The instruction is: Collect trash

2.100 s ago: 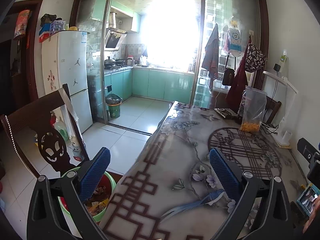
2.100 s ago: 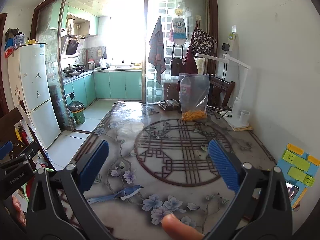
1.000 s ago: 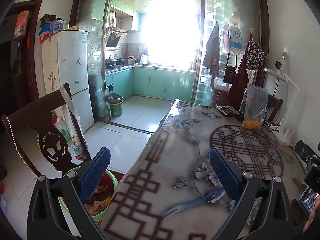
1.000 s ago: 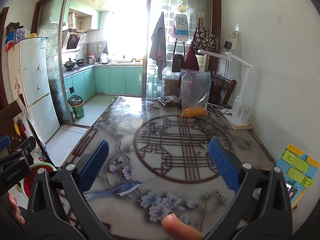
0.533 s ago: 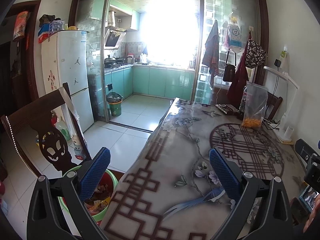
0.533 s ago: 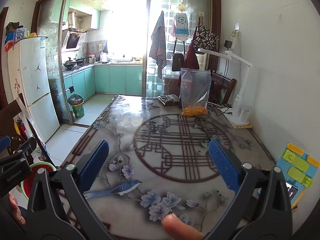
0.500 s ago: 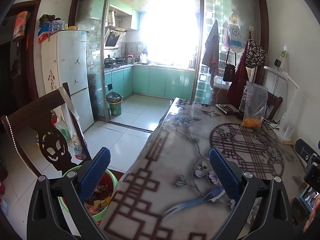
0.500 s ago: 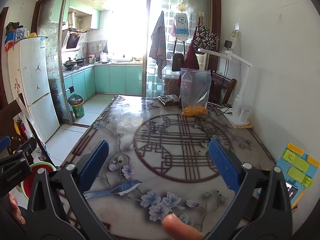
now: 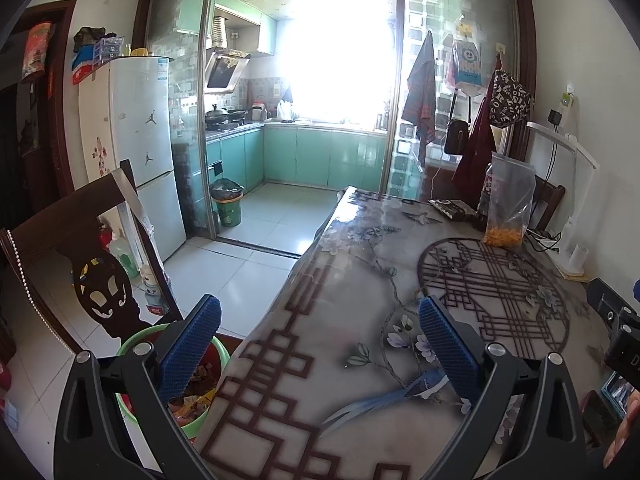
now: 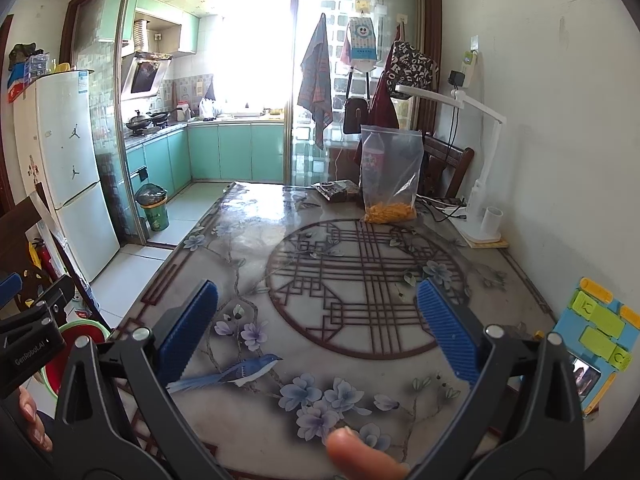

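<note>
My left gripper (image 9: 320, 324) is open and empty above the table's near left corner. Below its left finger stands a green bin with a red liner (image 9: 218, 354) on the floor, holding scraps of trash. My right gripper (image 10: 316, 308) is open and empty above the patterned table (image 10: 320, 240). The bin also shows at the lower left of the right wrist view (image 10: 82, 332). A clear zip bag with orange bits (image 10: 390, 176) stands at the table's far end, also in the left wrist view (image 9: 508, 204). A dark packet (image 10: 336, 191) lies beside it.
A dark wooden chair (image 9: 80, 248) stands left of the table, next to the bin. A white desk lamp (image 10: 482, 196) and a cup (image 10: 491, 222) are at the far right. A phone on a blue stand (image 10: 596, 332) sits at the right edge. A second green bin (image 9: 227, 204) stands in the kitchen doorway.
Both grippers have drifted slightly; the views shift a little. Both stay open and empty, and nothing on the table has moved.
</note>
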Demonstrator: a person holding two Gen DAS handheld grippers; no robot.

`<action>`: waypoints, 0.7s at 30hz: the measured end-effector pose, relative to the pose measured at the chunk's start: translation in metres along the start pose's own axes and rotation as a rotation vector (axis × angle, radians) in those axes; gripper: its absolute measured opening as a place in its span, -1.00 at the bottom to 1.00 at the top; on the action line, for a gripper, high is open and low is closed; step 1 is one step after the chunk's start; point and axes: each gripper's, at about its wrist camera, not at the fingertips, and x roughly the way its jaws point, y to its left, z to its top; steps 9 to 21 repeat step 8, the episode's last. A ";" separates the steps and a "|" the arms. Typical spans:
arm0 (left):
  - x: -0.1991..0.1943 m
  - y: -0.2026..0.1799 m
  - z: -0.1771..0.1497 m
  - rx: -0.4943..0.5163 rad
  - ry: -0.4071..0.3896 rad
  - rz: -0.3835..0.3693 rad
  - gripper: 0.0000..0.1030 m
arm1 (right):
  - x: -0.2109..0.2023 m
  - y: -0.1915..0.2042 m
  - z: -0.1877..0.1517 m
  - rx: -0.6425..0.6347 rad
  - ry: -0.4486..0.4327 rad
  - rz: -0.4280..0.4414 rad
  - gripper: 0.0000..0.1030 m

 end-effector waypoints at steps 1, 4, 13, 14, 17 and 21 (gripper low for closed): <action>0.003 -0.003 0.000 0.010 0.009 -0.001 0.85 | 0.003 -0.001 -0.001 0.002 0.006 0.001 0.91; 0.022 -0.013 -0.008 0.031 0.065 -0.018 0.85 | 0.014 -0.005 -0.005 0.008 0.026 -0.003 0.91; 0.057 -0.030 -0.023 0.065 0.151 -0.042 0.85 | 0.034 -0.016 -0.013 0.023 0.062 -0.012 0.91; 0.057 -0.030 -0.023 0.065 0.151 -0.042 0.85 | 0.034 -0.016 -0.013 0.023 0.062 -0.012 0.91; 0.057 -0.030 -0.023 0.065 0.151 -0.042 0.85 | 0.034 -0.016 -0.013 0.023 0.062 -0.012 0.91; 0.057 -0.030 -0.023 0.065 0.151 -0.042 0.85 | 0.034 -0.016 -0.013 0.023 0.062 -0.012 0.91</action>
